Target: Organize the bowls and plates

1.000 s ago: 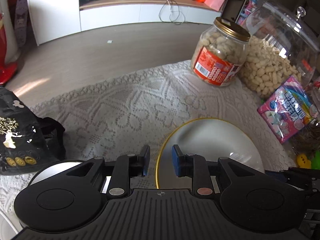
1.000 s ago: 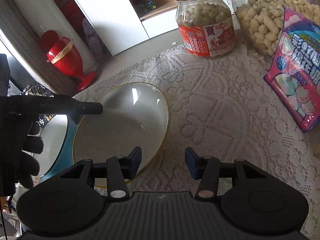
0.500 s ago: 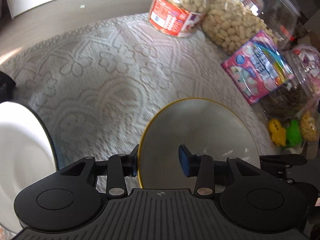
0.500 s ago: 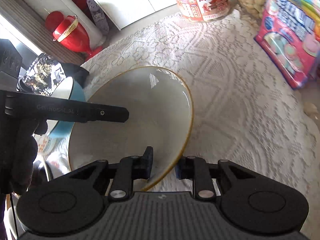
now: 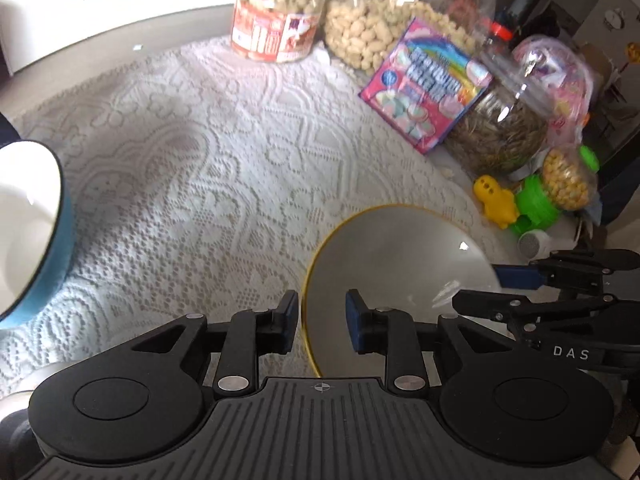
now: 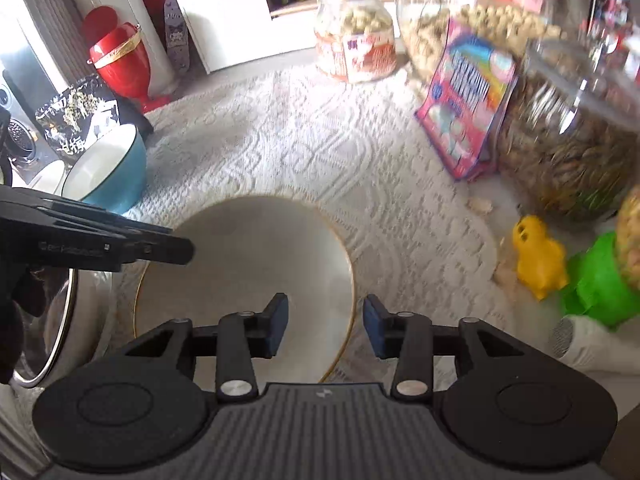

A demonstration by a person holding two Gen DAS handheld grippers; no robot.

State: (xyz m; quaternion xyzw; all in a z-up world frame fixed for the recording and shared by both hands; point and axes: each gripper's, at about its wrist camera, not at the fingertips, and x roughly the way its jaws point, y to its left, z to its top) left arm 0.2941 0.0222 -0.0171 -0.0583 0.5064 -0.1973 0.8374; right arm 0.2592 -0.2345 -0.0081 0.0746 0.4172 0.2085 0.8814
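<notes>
A pale bowl with a gold rim [image 5: 400, 264] [image 6: 260, 256] lies on the lace cloth [image 5: 224, 168] near the snack jars. My left gripper [image 5: 322, 312] straddles the bowl's left rim. Its jaws are closing, and the pads do not touch the rim. My right gripper [image 6: 325, 316] straddles the opposite rim with its jaws opening, pads clear of the edge. Each gripper also shows in the other's view: the right gripper [image 5: 516, 276] and the left gripper [image 6: 160, 248]. A blue bowl with a white inside [image 5: 32, 232] [image 6: 108, 168] stands apart at the left.
A red-label jar [image 5: 276, 20], a big peanut jar [image 5: 372, 32], a pink sweets bag [image 5: 428, 84] and a seed jar [image 5: 500, 132] line the far right. A yellow toy [image 6: 540, 256] and a green dispenser [image 6: 596, 280] sit beside the bowl. A steel-rimmed dish [image 6: 60, 320] lies left.
Both grippers and the gold-rimmed bowl have shifted right, away from the blue bowl and toward the toys. The right jaws were shut on the rim half a second ago and now stand apart; the left jaws narrowed.
</notes>
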